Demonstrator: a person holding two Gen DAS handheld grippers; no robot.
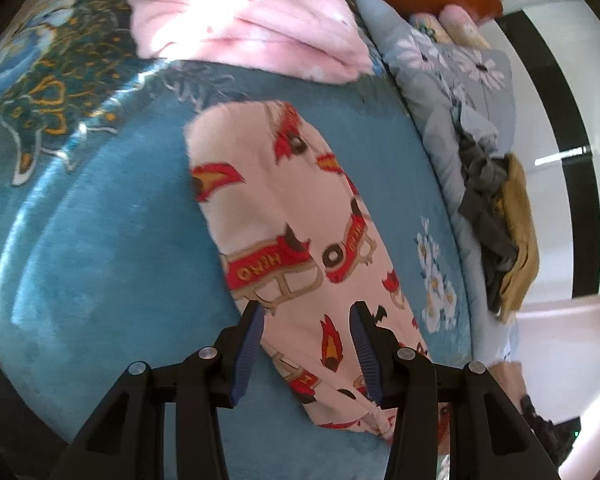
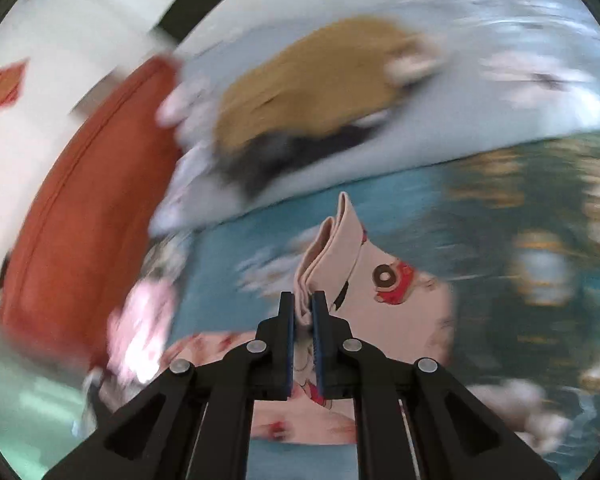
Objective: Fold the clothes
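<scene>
A pale pink garment with red fire-truck prints lies folded lengthwise on the blue patterned bedspread. My left gripper is open just above the garment's near part, its blue pads on either side of the cloth without holding it. In the blurred right wrist view, my right gripper is shut on a folded edge of the same garment, and the layers stick up between the pads.
A folded pink garment lies at the far end of the bedspread. A grey floral quilt with a heap of dark and mustard clothes runs along the right. An orange-brown headboard stands behind.
</scene>
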